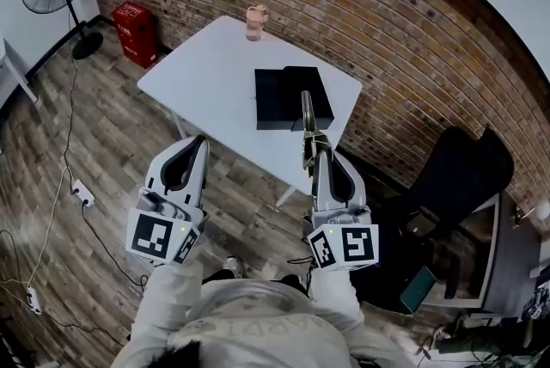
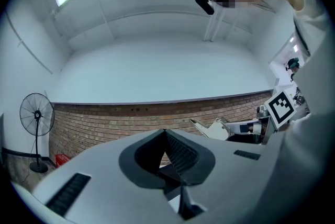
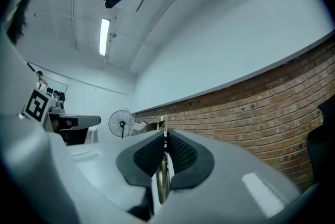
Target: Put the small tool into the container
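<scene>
Small tool clamped in my right gripper, off the table's near edge.

My right gripper (image 1: pixel 316 153) pinches the small tool (image 1: pixel 305 119), a slim metal piece, perhaps a wrench, held in the air just off the tabletop (image 1: pixel 206 74). The black container (image 1: pixel 273 95) sits by that near edge. My left gripper (image 1: pixel 203 141) has its jaws together on nothing.

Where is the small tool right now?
Head view, centre-right: the tool is clamped in the right hand-held gripper, sticking out ahead toward the black container on the white table.
</scene>
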Demonstrator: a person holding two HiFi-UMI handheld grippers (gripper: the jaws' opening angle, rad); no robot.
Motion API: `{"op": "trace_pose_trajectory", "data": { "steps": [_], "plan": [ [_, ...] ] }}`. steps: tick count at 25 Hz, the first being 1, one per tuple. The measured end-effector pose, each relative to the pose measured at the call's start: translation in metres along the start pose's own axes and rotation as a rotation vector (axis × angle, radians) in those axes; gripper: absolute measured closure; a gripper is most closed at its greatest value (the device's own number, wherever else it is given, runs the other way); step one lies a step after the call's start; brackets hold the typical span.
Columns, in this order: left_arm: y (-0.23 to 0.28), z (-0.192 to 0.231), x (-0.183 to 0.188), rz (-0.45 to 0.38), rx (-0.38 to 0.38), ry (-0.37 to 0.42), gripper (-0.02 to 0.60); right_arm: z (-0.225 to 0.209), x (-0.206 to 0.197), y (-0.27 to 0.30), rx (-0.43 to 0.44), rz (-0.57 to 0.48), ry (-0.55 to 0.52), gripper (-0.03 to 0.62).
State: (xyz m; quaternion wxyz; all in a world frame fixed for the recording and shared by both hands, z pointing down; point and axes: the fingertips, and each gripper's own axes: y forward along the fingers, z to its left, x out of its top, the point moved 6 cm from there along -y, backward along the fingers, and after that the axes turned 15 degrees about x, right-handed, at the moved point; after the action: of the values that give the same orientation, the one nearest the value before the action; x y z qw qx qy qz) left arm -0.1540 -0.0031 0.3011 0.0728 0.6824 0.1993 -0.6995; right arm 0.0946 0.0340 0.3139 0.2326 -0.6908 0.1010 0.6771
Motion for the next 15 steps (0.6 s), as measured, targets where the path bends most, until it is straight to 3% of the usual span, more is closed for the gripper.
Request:
{"op": "trace_pose_trajectory", "data": {
  "steps": [8,15],
  "plan": [
    [0.028,0.021,-0.016,0.007,-0.036,-0.029,0.577,0.002,-0.012,0.024,-0.017,0.022,-0.001,0.582],
    [0.066,0.019,-0.032,0.021,-0.073,-0.051,0.577,-0.023,-0.025,0.041,-0.053,0.058,0.009,0.582]
  ]
}}
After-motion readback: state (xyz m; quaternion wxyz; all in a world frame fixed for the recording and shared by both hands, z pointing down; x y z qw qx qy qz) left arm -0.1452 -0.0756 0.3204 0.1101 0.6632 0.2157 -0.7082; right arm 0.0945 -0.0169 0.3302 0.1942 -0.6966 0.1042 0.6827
